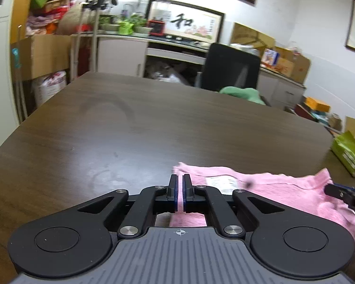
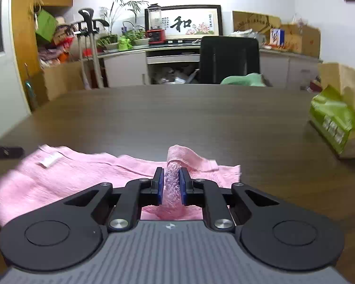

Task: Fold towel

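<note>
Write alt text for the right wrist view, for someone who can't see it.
The right gripper has its jaws shut on a bunched fold of a pink towel, which lies rumpled on a dark wooden table. Behind stand a black chair and cluttered cabinets.

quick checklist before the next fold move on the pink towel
1. Left gripper shut on towel edge: ok.
2. Right gripper shut on a bunched fold: ok.
3. Both grips on opposite ends: ok.
4. Table ahead free for the fold: ok.
5. Towel lying flat: not ok, wrinkled.
6. White label side up or down wanted: cannot tell.
</note>
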A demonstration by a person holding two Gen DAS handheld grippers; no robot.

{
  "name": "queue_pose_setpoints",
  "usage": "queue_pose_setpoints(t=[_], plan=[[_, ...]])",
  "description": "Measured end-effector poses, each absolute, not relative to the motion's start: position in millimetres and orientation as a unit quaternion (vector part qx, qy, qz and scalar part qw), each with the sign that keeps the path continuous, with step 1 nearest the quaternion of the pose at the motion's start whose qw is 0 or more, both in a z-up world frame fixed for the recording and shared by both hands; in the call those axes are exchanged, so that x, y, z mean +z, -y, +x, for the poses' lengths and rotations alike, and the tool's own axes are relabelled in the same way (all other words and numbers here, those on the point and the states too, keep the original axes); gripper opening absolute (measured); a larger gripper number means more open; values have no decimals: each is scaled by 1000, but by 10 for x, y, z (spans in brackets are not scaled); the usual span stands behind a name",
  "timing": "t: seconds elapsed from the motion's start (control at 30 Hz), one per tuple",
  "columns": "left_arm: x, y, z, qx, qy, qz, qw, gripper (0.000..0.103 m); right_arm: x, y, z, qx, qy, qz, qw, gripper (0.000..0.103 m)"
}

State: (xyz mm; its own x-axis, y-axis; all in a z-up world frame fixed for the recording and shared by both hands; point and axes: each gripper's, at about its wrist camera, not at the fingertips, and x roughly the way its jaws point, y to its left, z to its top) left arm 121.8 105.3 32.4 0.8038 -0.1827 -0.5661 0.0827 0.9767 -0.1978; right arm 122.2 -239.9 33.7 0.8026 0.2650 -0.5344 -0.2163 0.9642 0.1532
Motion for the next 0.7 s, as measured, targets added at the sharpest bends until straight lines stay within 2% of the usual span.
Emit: queue_pose_setpoints(t=[0.3, 0.37, 0.53, 0.63, 0.7], plan=[[211, -743, 1190, -82, -325, 15, 942, 6, 500, 2576, 1080, 140, -270, 69, 950, 38], [195, -729, 1185, -77, -328, 22, 941, 6, 523, 2560, 1023, 154, -263, 56, 951, 47], [189, -704, 1172, -62, -327, 37, 942, 8, 486, 2328, 977, 252, -282, 24, 925, 47], [191, -720, 1163, -49, -327, 40, 943, 9, 440, 2263, 1013, 244, -294, 2, 924, 48], [185, -738, 1170, -40, -325, 40, 944, 10, 409, 2220, 1038, 238, -302, -13, 923, 52]])
